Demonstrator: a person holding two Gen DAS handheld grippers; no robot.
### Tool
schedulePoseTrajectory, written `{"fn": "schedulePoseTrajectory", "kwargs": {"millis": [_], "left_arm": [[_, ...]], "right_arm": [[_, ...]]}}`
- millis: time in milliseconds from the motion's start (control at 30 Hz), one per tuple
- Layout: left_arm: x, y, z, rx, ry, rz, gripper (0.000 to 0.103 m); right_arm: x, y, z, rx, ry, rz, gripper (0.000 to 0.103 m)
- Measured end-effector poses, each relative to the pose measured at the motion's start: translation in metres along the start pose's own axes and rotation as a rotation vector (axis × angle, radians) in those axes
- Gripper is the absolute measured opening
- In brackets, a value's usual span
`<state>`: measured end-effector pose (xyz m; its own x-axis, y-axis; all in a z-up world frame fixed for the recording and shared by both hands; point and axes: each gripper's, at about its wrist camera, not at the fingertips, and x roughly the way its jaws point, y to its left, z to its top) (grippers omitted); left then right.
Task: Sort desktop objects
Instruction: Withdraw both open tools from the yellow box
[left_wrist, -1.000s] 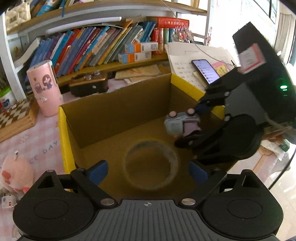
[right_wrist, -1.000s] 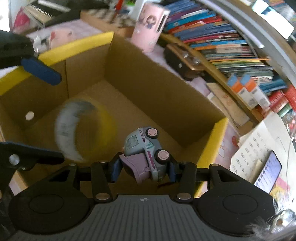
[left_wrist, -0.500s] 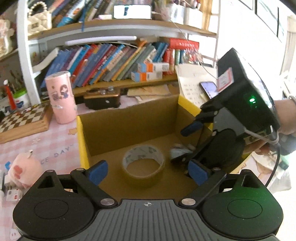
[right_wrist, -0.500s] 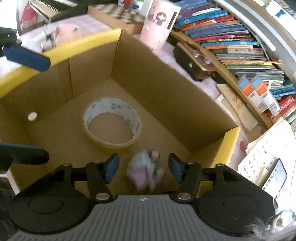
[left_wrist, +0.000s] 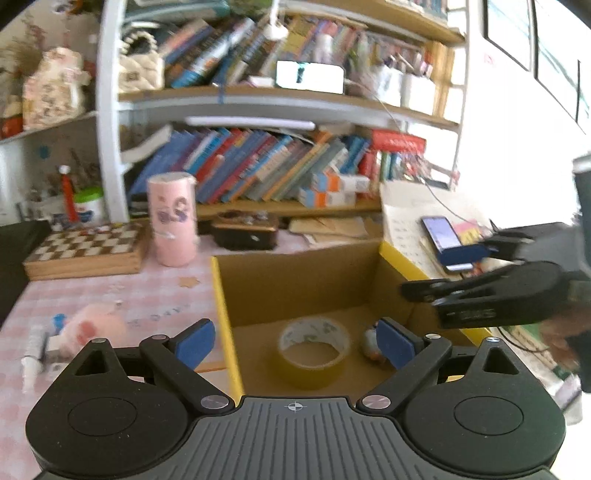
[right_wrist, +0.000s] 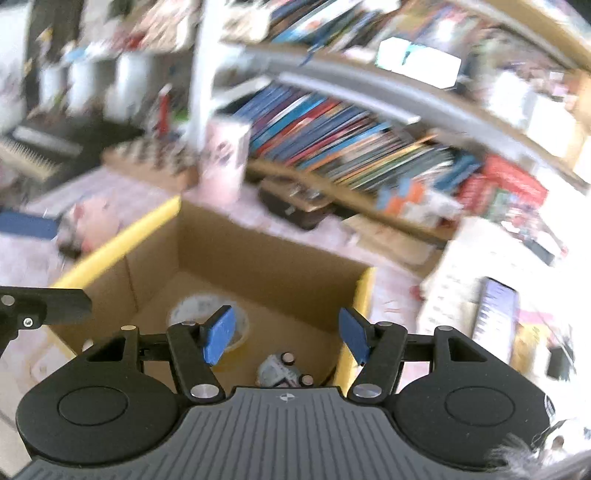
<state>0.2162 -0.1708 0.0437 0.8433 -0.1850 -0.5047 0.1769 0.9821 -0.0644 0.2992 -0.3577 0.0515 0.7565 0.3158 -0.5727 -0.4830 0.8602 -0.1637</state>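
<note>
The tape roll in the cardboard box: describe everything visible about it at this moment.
The tape roll is a wide ring of yellowish-tan tape with a pale printed inner core, its centre open. It lies flat on the floor of the open cardboard box, hole facing up, nearer the box's left wall as the left wrist view shows it. A small toy car lies beside it to the right, apart from it as far as the blur allows. No gripper touches it; the right wrist view shows it partly behind a blue pad.

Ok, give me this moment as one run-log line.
left gripper: open, empty | right gripper: jaws just opened, empty | tape roll and toy car: in cardboard box | pink plush: on desk
</note>
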Motion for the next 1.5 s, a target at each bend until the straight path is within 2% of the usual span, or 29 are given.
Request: {"fn": "schedulePoseTrajectory", "kwargs": {"millis": [133,367,667,1033,1333,1500], "left_arm": [[-0.018,0.008,-0.009,-0.013,-0.038,0.027,0.097],[-0.040,0.019,-0.031,0.018,-0.036,0.017,0.097],[-0.056,0.034,-0.063,0.031,0.015,0.011,0.097],[-0.089,0.059,-0.102,0.062,0.083,0.042,0.097],[-0.119,0.083,-0.123,0.067,0.130,0.041,0.098],[-0.130,0.096,-0.133,0.076,0.158,0.036,0.098]], "right_arm": [[-0.032,0.002,-0.012,0.159,-0.062,-0.071,0.063],[-0.061,0.023,-0.044,0.356,-0.064,-0.143,0.062],[-0.079,0.071,-0.078,0.397,0.022,-0.213,0.061],[-0.095,0.139,-0.108,0.469,0.117,-0.262,0.064],[-0.110,0.193,-0.118,0.464,0.152,-0.234,0.068],[-0.112,0.218,-0.120,0.465,0.172,-0.188,0.068]]}}
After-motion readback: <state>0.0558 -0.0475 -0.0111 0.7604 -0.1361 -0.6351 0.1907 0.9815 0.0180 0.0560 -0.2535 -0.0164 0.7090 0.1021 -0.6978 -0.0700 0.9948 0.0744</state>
